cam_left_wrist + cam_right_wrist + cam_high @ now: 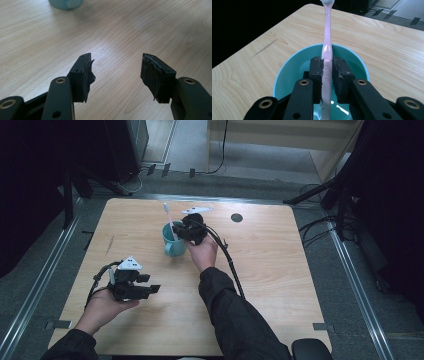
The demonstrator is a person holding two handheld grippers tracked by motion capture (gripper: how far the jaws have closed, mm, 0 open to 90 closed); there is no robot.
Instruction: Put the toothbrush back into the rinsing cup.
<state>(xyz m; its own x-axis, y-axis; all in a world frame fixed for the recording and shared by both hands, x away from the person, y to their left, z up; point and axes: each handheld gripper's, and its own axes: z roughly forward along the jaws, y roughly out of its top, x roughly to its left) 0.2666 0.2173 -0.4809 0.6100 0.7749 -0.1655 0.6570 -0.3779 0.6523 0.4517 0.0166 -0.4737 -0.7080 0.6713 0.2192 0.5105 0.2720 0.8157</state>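
Plainly, the pink toothbrush (327,37) stands nearly upright in the teal cup (287,72), its ribbed lower handle clamped between the two black pads of the right gripper (327,72), which hangs over the cup's mouth. In the high view the cup (173,245) sits toward the far middle of the table (280,270), well back from every edge, with the toothbrush's white-bristled head (166,207) leaning away to the far left. The right gripper (192,229) is just beside the cup's far right rim, its cable trailing back over the board toward the person.

The left gripper (150,290) rests low near the left front of the table, well apart from the cup; its jaws stand apart with nothing between them, bare wood showing in the gap (117,75). Wide bare surface lies to the right and front.

The tabletop is pale, matt wood grain with rounded corners. The cup is smooth and glossy inside; the toothbrush is shiny plastic. The jaw pads look worn and ragged.
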